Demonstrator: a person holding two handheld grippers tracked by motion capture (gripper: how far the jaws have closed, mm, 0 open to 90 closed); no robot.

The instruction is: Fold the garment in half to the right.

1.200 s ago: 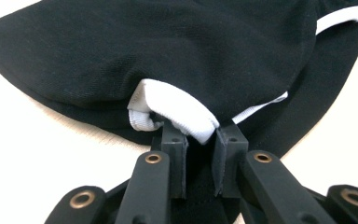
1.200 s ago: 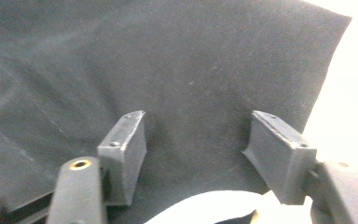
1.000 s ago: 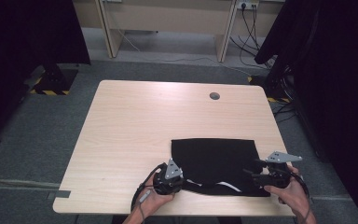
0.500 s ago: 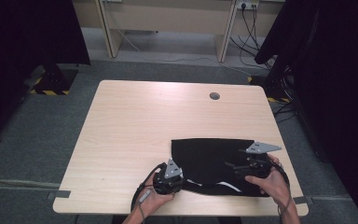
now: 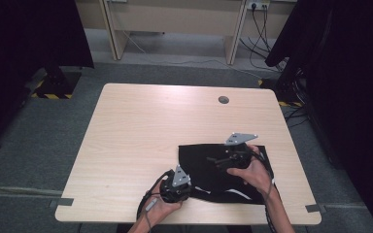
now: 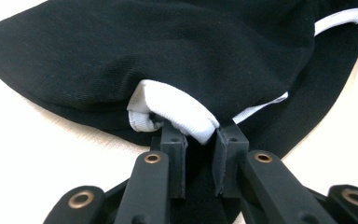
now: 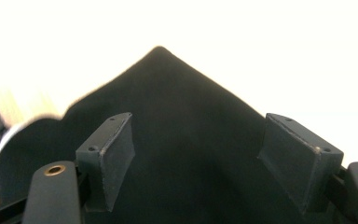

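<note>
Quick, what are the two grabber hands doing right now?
Left gripper: shut on the white band of the black garment.
Right gripper: open over the garment, its jaws just closing a little, nothing pinched.

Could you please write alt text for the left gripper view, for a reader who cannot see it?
Two black gripper jaws rise from the bottom and pinch the white ribbed edge band of a black cloth garment, the left gripper shut on it. The garment lies rumpled on a pale wooden table, with more white trim showing at the top right.
</note>
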